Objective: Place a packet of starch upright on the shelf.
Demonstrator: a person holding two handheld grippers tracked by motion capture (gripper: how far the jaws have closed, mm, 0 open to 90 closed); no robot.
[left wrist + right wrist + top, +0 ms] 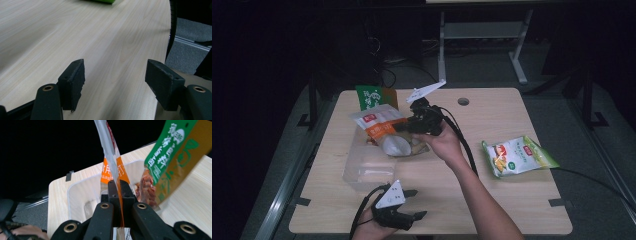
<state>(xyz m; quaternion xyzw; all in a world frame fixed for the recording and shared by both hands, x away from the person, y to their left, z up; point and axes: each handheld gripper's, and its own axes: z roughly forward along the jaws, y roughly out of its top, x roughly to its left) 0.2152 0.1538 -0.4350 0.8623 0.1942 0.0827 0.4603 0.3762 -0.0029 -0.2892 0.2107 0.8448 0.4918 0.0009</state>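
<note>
My right gripper point(404, 126) is shut on the edge of an orange-and-white snack bag point(379, 123), holding it over a clear plastic bin point(362, 172) on the wooden table. In the right gripper view the jaws pinch the orange-and-white bag point(111, 162) edge-on, above the bin point(80, 192). A green-and-brown snack bag point(374, 97) stands at the bin's far end; the green-and-brown bag point(170, 157) hangs close at the right of that view. My left gripper point(414, 204) rests near the table's front edge with its jaws wide apart; my left gripper point(115, 82) has bare tabletop between its pads.
A white-and-green snack bag point(518, 156) lies flat on the table's right side. A round cable hole point(463, 101) is near the far edge. A black cable point(592, 180) trails off the right edge. Dark floor and a desk frame point(482, 40) lie beyond.
</note>
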